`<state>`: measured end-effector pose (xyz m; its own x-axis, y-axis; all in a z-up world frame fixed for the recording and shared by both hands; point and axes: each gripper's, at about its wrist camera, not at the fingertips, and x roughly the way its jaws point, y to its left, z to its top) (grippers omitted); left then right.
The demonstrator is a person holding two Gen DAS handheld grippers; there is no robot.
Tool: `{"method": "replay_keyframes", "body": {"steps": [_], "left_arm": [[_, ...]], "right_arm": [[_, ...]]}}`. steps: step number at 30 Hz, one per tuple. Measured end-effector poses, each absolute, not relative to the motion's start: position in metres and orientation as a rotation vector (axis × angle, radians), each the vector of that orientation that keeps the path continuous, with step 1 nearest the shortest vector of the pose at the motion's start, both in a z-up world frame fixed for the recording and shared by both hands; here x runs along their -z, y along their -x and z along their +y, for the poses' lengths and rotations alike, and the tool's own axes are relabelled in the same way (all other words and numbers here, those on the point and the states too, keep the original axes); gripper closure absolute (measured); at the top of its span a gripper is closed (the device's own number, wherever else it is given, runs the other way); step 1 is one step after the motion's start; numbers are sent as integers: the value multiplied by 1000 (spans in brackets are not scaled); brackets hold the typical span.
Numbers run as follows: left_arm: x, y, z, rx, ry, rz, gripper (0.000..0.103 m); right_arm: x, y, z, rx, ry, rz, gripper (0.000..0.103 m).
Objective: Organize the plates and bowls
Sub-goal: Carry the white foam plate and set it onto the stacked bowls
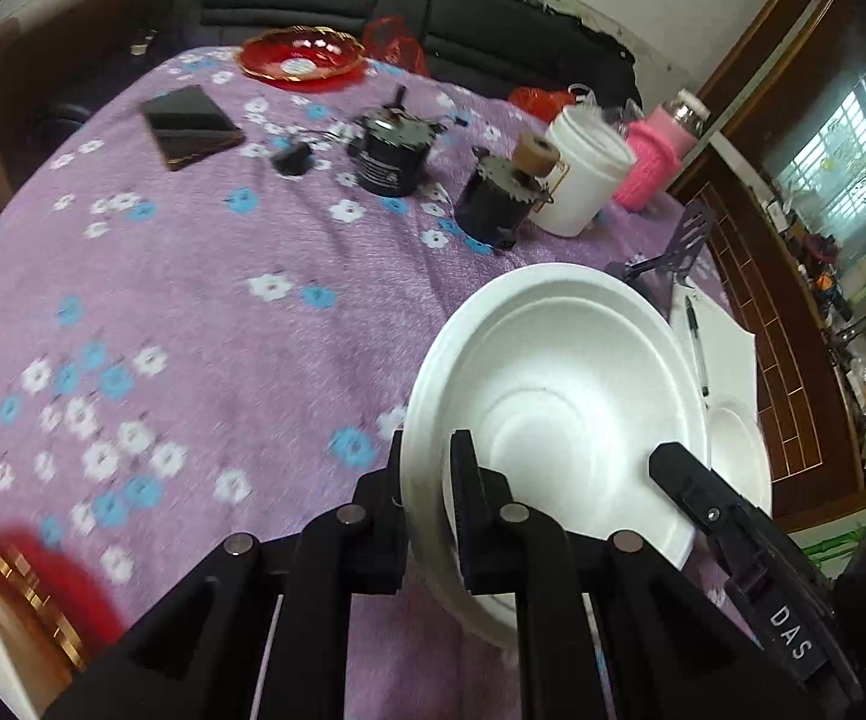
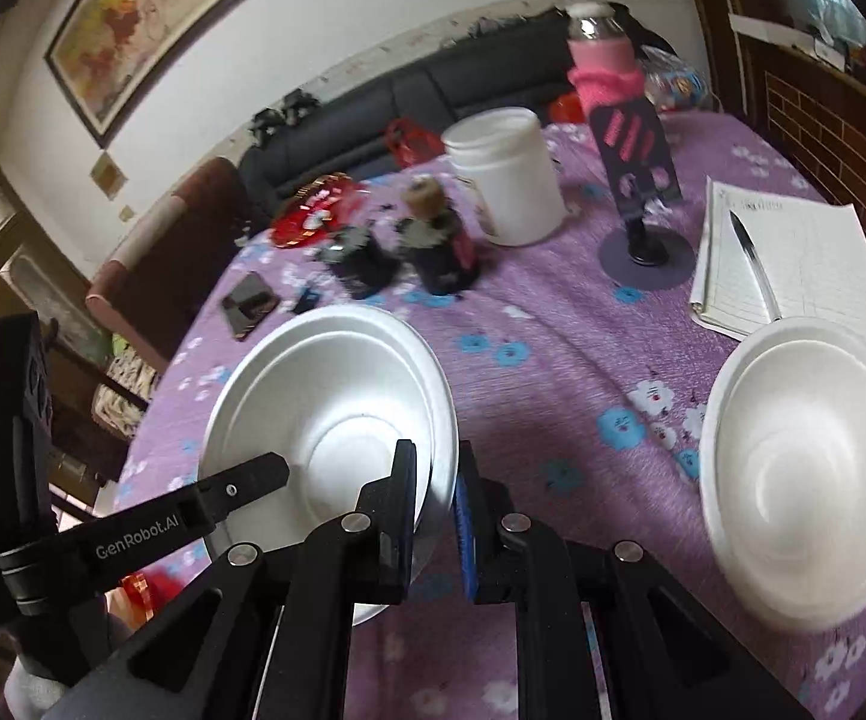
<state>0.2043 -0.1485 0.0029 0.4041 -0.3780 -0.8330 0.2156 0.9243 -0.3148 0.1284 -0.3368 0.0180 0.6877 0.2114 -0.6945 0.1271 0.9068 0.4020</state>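
Note:
Both grippers hold the same white foam bowl (image 1: pixel 559 396) above the purple flowered tablecloth. My left gripper (image 1: pixel 430 498) is shut on the bowl's left rim. My right gripper (image 2: pixel 439 498) is shut on the right rim of that bowl (image 2: pixel 337 402); one of its fingers (image 1: pixel 697 492) shows in the left wrist view, and one left finger (image 2: pixel 241 486) in the right wrist view. A second white foam bowl (image 2: pixel 805 474) sits on the cloth to the right, also in the left wrist view (image 1: pixel 739 456). A red glass plate (image 1: pixel 304 57) lies at the table's far side.
Two black jars (image 1: pixel 391 156), a white tub (image 1: pixel 583 177), a pink-sleeved bottle (image 1: pixel 658 153), a black phone (image 1: pixel 190 126), a dark spatula on a stand (image 2: pixel 637 168), a notepad with a pen (image 2: pixel 793 264). A red and gold dish (image 1: pixel 19 576) at the near left.

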Motion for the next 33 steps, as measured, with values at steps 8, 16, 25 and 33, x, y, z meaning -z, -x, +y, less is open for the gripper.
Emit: {"method": "replay_keyframes", "body": {"steps": [8,16,25,33], "left_arm": [[-27,-150,-80,370,275,1026,91],[-49,-86,4,287,301,888,91],[-35,-50,87,117,301,843,91],[2,-49,128,39,341,894,91]], "right_arm": [[-41,-94,-280,-135,-383,790,90],[-49,-73,-202,-300,-335,803,90],[-28,-65,-106,-417,-250,875,88],[-2,-72,-58,-439,-177,945,88]]}}
